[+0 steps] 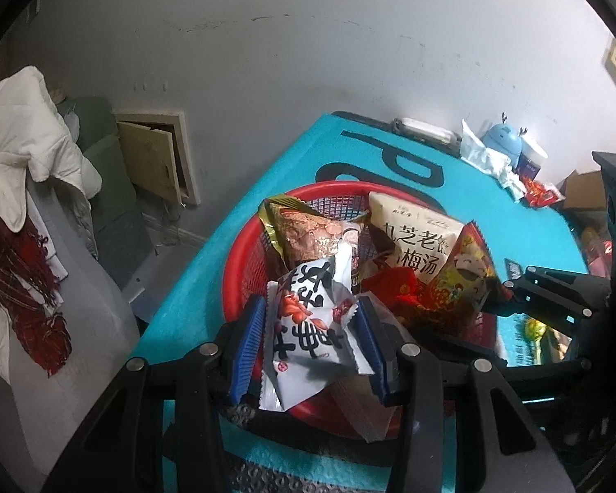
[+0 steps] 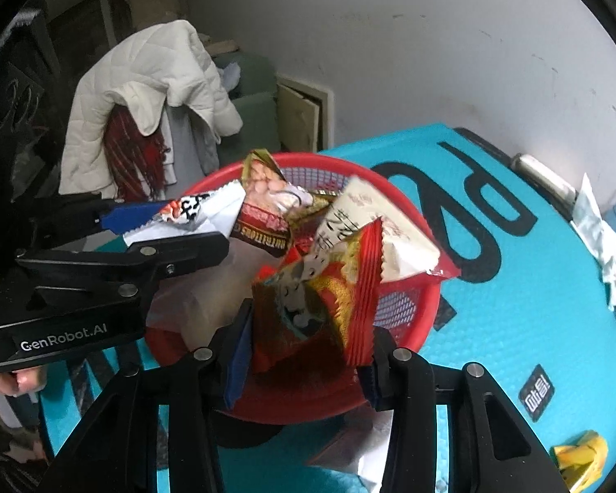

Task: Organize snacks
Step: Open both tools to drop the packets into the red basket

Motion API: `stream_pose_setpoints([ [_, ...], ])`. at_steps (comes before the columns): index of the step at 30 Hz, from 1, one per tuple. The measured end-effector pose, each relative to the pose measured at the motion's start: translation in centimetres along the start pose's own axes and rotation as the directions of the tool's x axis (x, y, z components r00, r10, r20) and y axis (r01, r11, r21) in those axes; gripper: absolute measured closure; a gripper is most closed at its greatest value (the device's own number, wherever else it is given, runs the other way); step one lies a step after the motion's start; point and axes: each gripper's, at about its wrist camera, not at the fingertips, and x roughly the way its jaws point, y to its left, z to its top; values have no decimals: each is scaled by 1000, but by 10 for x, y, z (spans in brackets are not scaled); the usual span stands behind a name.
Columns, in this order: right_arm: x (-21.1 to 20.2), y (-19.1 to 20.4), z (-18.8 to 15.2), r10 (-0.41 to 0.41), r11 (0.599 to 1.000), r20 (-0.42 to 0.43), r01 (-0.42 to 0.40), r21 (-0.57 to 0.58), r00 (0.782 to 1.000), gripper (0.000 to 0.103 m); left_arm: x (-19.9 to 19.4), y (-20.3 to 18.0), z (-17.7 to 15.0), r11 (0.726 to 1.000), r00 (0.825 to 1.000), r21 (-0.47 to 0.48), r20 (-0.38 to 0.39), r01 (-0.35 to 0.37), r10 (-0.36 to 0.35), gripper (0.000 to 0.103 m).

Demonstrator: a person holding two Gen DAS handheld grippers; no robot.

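Both tongs [image 1: 310, 328] [image 2: 304, 353] tight on packets [image 1: 308, 316]

snack packets [image 1: 414, 242] in basket [image 1: 242, 263]

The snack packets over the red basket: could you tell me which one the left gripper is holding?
The left gripper holds the white packet with black characters and red fruit. The red-and-gold packet is in the right gripper; the others lie in the basket.

A teal table [image 2: 493, 308] carries a red basket [image 2: 427, 300], yellow wrapper [image 2: 581, 452] and crumpled tissue [image 2: 599, 238].
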Motion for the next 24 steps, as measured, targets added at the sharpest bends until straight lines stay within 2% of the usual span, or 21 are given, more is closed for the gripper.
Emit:
stream_pose_setpoints([
  [7, -3, -2, 3, 13, 1000, -4, -13, 3, 1000, 60, 7, 3, 7, 1000, 1000, 9, -7, -5, 5, 59],
  [8, -5, -2, 3, 13, 1000, 1, -13, 0, 1000, 58, 7, 3, 8, 1000, 1000, 11, -5, -7, 7, 59],
  [11, -14, -1, 5, -1, 1000, 28, 1, -10, 1000, 44, 5, 2, 10, 1000, 1000, 12, -4, -26, 26, 59],
  [12, -18, -1, 5, -7, 1000, 39, 7, -9, 999, 43, 4, 2, 11, 1000, 1000, 13, -3, -29, 29, 59],
  [20, -29, -9, 9, -19, 1000, 65, 18, 16, 998, 43, -4, -8, 20, 998, 999, 50, 12, -37, 36, 57],
  [22, -34, -11, 10, -23, 999, 73, 21, 24, 997, 43, -5, -8, 22, 998, 999, 42, 11, -43, 43, 52],
  [24, -38, -13, 11, -28, 999, 82, 26, 28, 996, 43, -8, -8, 24, 999, 999, 33, 21, -42, 41, 40],
])
